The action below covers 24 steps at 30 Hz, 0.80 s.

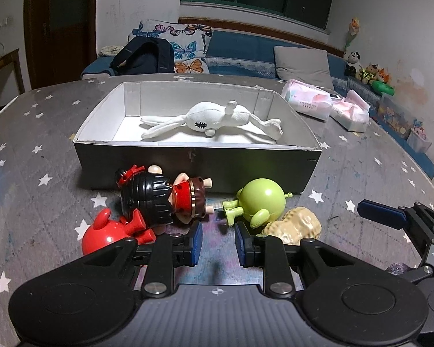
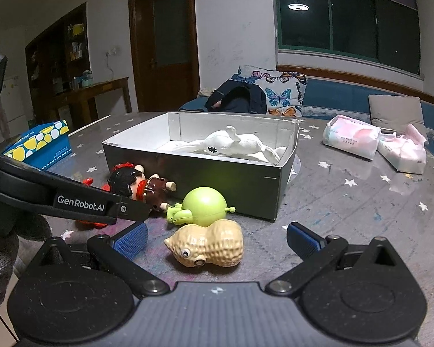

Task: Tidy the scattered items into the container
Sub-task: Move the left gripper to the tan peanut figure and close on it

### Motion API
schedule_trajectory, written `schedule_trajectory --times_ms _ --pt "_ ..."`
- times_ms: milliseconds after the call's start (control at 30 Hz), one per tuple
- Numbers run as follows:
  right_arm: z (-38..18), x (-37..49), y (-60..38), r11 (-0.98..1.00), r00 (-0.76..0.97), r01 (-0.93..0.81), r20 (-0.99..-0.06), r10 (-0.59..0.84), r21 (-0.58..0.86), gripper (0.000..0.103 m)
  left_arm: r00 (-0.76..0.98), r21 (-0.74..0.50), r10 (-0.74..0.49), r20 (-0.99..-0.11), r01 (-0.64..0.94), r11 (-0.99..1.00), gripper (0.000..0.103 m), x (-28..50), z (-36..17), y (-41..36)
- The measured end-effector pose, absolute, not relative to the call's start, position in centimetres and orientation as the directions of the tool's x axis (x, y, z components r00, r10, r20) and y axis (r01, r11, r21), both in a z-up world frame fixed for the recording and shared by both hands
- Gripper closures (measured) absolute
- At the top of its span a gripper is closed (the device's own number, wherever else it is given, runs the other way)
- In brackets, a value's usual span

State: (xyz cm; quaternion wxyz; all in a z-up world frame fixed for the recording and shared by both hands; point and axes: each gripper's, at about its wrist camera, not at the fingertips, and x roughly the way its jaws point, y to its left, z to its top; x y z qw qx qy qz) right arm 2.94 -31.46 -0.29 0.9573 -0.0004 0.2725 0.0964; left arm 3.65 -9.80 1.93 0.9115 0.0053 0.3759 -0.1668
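Holding both grippers low in front of the box (image 1: 188,159), we're keeping L gripper (image 1: 218,241) part-open w/ nothing between pads, R gripper (image 2: 217,238) wide open around peanut (image 2: 208,244). Doll (image 1: 170,199), green toy (image 1: 260,201), red toy (image 1: 107,234) are lying against box front; bunny (image 1: 214,120) is lying inside.

Four toys crowd the grey star-print tablecloth (image 1: 43,133) before the dark white-lined cardboard box (image 1: 199,170); bare cloth at three o'clock looks passable, probably.
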Motion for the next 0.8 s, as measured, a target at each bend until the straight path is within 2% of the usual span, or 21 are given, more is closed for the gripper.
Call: schedule_trajectory --times_ms 800 --pt "-1.3 3.5 -31.2 0.980 0.813 -0.193 -0.549 0.192 0.056 0.000 0.629 -0.106 -0.291 -0.721 0.315 0.943 0.076 3.9 0.7 -10.4"
